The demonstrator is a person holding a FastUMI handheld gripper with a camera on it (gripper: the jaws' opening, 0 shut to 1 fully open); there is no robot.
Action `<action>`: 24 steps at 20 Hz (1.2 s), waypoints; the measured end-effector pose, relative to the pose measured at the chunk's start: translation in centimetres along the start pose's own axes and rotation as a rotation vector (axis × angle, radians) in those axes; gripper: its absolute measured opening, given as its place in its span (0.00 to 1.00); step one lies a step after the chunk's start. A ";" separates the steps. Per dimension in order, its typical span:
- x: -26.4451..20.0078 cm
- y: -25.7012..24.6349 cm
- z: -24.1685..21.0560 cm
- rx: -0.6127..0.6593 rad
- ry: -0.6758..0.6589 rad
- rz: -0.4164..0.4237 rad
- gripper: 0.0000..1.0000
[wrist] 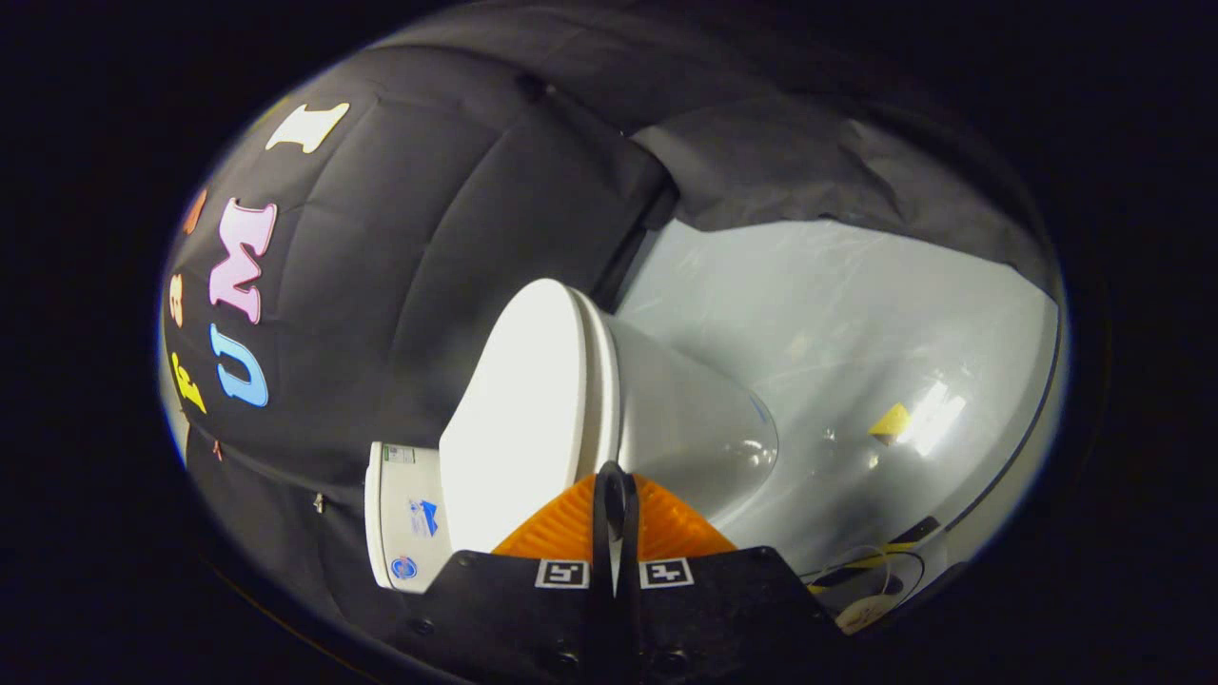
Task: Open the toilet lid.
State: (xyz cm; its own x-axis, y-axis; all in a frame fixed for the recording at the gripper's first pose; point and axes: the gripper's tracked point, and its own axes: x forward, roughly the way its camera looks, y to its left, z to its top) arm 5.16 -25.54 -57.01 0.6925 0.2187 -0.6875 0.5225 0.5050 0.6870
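A white toilet shows turned on its side in the rolled gripper view. Its lid (523, 400) lies flat down on the seat, and the bowl (685, 409) sits to the right of it. The tank (400, 514), with stickers on it, is at the lid's lower left. My gripper (616, 476) is shut, its fingers pressed together with nothing between them. The tips are level with the seam between the lid's rim and the bowl. Whether they touch the toilet I cannot tell.
Glossy white floor (856, 314) spreads beyond the bowl, with a yellow tape scrap (892, 421) and a black-and-yellow striped strip (885, 557) on it. Black cloth wall (409, 247) hangs behind the lid and tank. A small round object (866, 611) lies by the striped strip.
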 end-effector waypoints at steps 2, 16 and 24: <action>-0.4 -0.1 -0.2 -0.040 -0.004 -0.014 0.05; -5.1 7.5 1.2 -0.160 -0.121 0.003 0.05; -10.4 18.6 0.6 -0.438 -0.230 0.009 0.05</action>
State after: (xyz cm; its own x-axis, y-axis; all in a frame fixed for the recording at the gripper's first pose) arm 7.98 -18.90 -36.96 0.8135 0.0593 -0.5786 0.2925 0.8181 0.4952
